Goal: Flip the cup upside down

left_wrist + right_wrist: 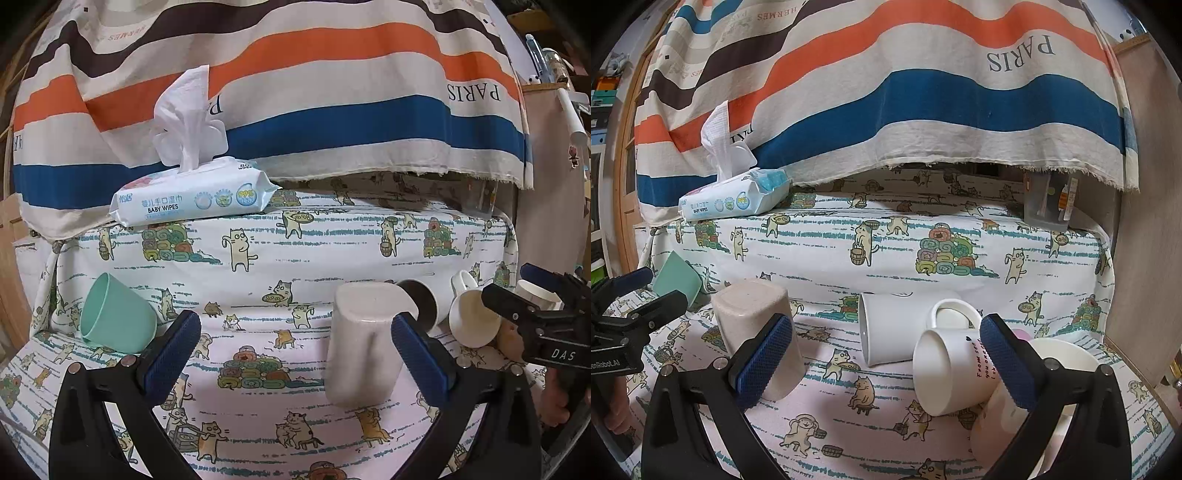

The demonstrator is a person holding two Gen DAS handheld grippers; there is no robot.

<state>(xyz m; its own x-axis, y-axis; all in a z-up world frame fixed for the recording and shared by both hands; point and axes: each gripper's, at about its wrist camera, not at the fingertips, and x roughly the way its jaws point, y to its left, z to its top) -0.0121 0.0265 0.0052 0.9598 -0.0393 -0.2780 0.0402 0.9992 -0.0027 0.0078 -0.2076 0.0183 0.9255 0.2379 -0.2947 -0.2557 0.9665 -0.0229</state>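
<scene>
Though speckled beige, cup point(364, 343) stands inverted.

The right gripper point(886, 358) partly hides a pale cup point(993, 424); the green cup point(676, 281) shows only partly.

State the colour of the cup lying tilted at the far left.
Mint green cup; it shows best in the left wrist view.

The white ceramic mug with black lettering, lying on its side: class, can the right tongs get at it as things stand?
Probably yes. The white ceramic mug with black lettering lies between the open right tongs, nothing blocking; its far side touches the right pad.
</scene>
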